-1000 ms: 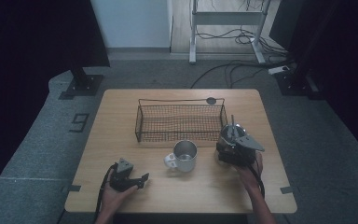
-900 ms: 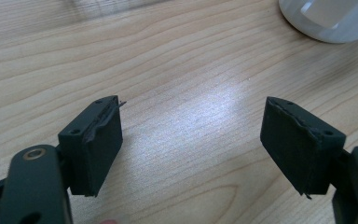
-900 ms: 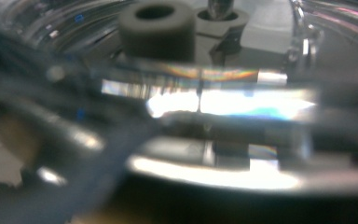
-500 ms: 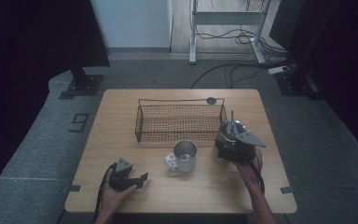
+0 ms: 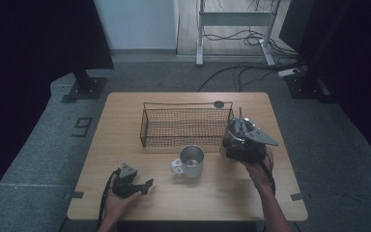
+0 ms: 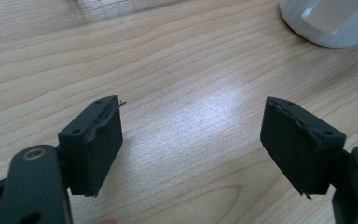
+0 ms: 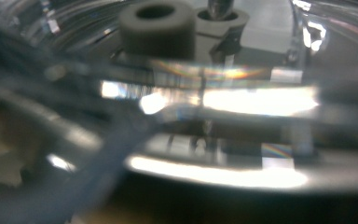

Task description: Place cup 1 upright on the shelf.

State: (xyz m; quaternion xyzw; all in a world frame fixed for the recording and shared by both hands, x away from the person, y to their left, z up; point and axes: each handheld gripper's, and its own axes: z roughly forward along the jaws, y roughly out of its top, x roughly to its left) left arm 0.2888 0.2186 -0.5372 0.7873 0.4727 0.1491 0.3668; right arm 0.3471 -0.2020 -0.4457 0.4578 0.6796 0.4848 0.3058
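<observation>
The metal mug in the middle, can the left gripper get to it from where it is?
Probably yes. The left gripper rests with jaws open, and only bare table lies between it and the metal mug.

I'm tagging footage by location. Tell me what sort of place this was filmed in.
Probably a lab or studio set up for recording, not a home. A lone wooden table stands on grey carpet with a floor marker "9", dark curtains hang on both sides, and loose cables run beneath a metal frame behind it.

Right gripper (image 5: 244,145) fingers hidden; glass jar (image 7: 205,93) blurred up close; mug (image 6: 333,21) cut off.
</observation>
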